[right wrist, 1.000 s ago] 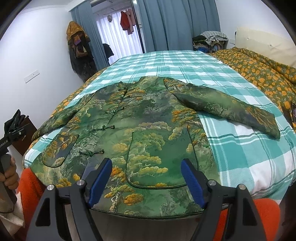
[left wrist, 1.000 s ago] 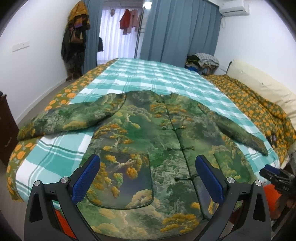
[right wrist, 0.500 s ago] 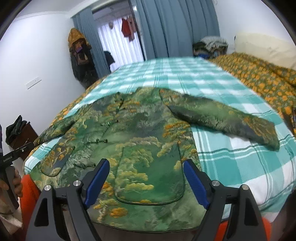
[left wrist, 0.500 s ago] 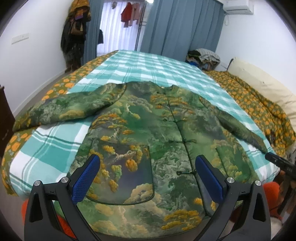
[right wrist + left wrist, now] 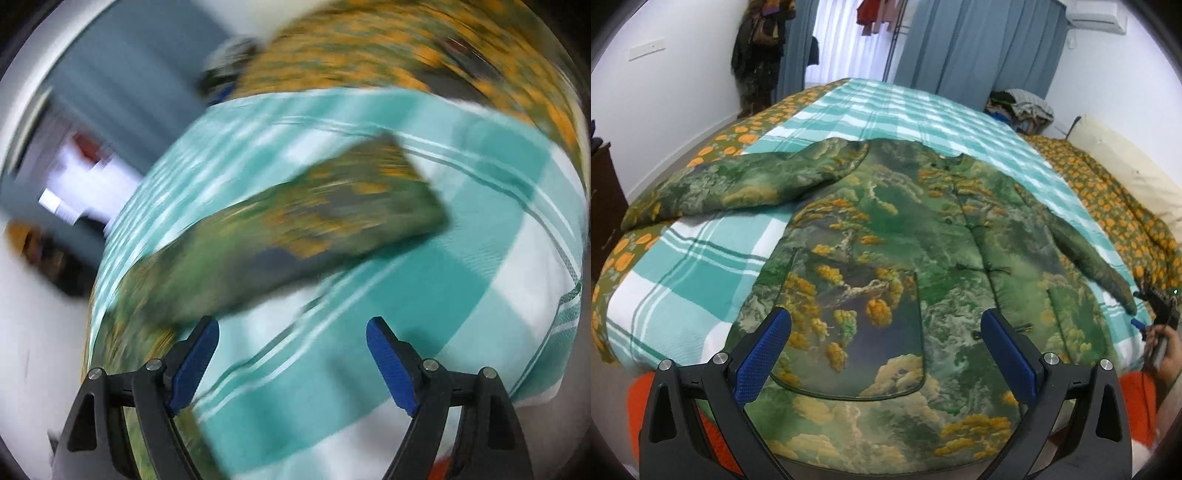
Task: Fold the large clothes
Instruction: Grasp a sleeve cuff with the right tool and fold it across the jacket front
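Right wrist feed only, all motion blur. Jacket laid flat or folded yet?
Observer: Flat. The jacket lies front-up on the plaid bedspread, both sleeves spread out.
Operator: Left gripper holding anything?
Observer: No. The left gripper is open over the jacket's lower front, with nothing between its fingers.
Operator: Where's right relative to the jacket?
Observer: In the left wrist view, the right gripper sits just past the sleeve cuff at the bed's right edge.

Green-and-gold brocade cloth jacket (image 5: 886, 266): faint satin sheen. Teal-white checked woven bedcover (image 5: 698, 266) at its 9 o'clock: matt, ribbed. Left gripper (image 5: 886, 345): matt black plastic, blue textured pads (image 5: 762, 356), bright metal rivets
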The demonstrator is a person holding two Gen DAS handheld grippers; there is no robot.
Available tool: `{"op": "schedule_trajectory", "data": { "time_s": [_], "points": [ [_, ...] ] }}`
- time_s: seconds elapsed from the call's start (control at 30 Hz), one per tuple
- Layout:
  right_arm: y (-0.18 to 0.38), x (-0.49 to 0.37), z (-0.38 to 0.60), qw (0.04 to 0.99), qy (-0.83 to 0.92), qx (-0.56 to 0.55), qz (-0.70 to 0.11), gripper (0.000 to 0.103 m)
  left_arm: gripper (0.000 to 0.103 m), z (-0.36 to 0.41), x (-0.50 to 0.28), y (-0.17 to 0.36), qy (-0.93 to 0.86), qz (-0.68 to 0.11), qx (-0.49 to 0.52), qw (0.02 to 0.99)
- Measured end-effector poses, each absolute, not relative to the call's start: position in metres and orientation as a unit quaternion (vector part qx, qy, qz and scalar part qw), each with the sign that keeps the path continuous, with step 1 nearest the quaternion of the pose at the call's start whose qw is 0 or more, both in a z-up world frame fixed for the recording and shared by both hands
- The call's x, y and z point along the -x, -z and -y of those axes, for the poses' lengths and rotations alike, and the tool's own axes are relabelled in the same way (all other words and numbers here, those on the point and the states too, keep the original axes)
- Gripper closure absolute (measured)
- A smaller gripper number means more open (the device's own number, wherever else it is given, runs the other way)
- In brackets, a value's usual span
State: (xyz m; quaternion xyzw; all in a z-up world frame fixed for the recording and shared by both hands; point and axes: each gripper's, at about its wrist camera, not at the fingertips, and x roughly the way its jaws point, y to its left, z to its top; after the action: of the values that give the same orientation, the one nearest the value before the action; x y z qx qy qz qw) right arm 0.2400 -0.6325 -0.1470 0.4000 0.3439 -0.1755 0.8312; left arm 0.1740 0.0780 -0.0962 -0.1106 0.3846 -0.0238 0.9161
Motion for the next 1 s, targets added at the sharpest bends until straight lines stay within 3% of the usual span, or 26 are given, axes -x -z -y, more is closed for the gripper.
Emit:
{"op": "schedule_trajectory", "data": {
  "time_s": [0.2, 0.33, 0.37, 0.53, 0.7, 0.83, 1.0],
  "points": [
    [0.18, -0.249, 0.68, 0.782, 0.23, -0.511, -0.271, 0.049, 0.001, -0.075, -0.175, 0.103, 0.014, -0.393, 0.096, 0.914],
    [0.169, -0.261, 0.68, 0.793, 0.259, -0.481, -0.27, 0.087, 0.001, -0.074, -0.176, 0.107, 0.01, -0.398, 0.092, 0.913],
    [0.158, -0.266, 0.675, 0.805, 0.266, -0.453, -0.275, 0.089, 0.001, -0.074, -0.176, 0.108, 0.01, -0.398, 0.093, 0.913],
    [0.069, -0.288, 0.578, 0.913, 0.2, -0.232, -0.269, 0.093, 0.001, -0.075, -0.175, 0.115, 0.01, -0.4, 0.099, 0.911],
    [0.019, -0.302, 0.432, 0.959, 0.051, -0.092, -0.265, 0.093, 0.001, -0.075, -0.172, 0.115, 0.017, -0.396, 0.106, 0.912],
    [0.032, -0.309, 0.33, 0.956, -0.041, -0.02, -0.291, 0.093, 0.001, -0.079, -0.164, 0.108, 0.017, -0.383, 0.103, 0.918],
    [0.096, -0.314, 0.234, 0.936, -0.105, 0.037, -0.333, 0.093, 0.001, -0.086, -0.158, 0.103, 0.023, -0.385, 0.114, 0.915]
  ]
}}
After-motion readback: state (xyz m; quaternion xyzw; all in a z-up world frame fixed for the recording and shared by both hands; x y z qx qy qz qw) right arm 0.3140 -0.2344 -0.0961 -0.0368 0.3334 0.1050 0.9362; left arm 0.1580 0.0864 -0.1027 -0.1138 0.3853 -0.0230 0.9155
